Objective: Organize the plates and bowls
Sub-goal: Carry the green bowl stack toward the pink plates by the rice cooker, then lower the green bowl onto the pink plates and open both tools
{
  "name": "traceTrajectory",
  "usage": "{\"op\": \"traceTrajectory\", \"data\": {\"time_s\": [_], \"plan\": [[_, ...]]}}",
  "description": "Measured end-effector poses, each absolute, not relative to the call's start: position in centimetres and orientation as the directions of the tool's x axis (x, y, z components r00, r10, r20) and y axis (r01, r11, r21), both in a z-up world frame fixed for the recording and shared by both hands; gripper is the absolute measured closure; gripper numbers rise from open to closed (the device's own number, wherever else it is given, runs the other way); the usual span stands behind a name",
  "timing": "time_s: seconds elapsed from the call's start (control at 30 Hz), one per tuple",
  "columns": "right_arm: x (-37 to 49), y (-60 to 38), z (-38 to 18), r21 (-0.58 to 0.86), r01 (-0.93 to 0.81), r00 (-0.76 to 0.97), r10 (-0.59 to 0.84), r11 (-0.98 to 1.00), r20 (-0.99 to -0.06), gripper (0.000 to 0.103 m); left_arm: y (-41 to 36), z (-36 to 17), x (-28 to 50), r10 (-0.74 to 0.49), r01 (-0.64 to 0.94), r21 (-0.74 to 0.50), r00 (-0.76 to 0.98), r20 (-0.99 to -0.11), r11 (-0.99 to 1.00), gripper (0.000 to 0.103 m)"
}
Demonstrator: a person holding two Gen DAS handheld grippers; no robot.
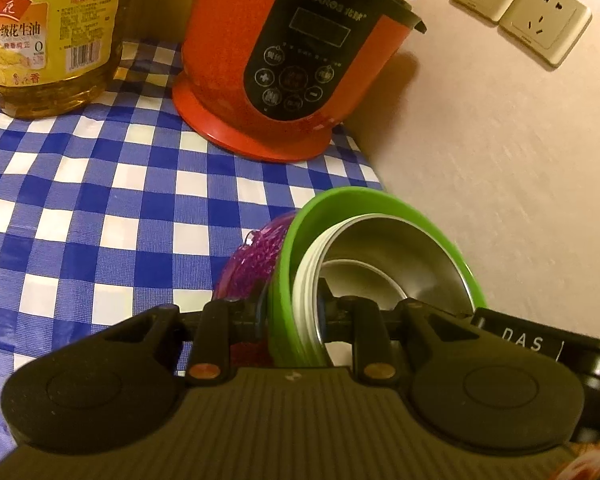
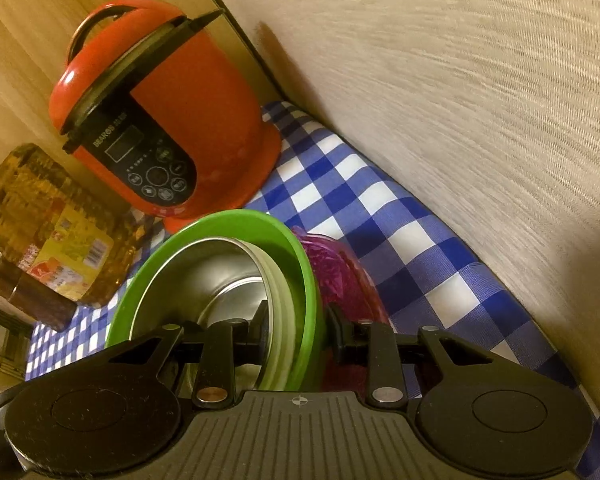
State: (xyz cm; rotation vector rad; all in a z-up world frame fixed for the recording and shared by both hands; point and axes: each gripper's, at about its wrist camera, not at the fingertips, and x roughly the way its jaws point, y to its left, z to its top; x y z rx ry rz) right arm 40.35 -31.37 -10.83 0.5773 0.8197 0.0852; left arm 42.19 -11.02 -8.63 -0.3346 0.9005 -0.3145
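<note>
Left gripper point(image 1: 292, 312): black, two-fingered, pitched downward; jaws narrowed, clamped across the rim of a stack of bowls point(image 1: 380, 248), one finger inside, one outside.
Right gripper point(image 2: 296, 328): same build, same downward pitch; jaws narrowed, pinching the opposite rim, one finger inside, one outside.

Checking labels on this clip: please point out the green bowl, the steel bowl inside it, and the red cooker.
green bowl point(image 1: 342, 196), left wrist view, upper rim.
steel bowl point(image 2: 216, 276), right wrist view, inner wall.
red cooker point(image 1: 216, 40), left wrist view, red side wall.
</note>
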Motion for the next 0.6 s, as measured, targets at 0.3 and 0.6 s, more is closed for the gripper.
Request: {"op": "traceTrajectory", "data": {"time_s": [0.3,0.6], "plan": [[40.41,-31.56,-11.14,0.529,0.142,0.688,0.301,0.837,-0.660,0.074,-10.96,-8.69,42.18,-0.400,0.131,-0.404,0.581,-0.709,0.905,0.082],[40.21,-30.66,-10.85,0.498,0.105,0.704,0.289,0.861,-0.649,0.061,-10.83,-8.72,42.03,-0.406,0.134,-0.410,0.585,-0.702,0.902,0.082]]}}
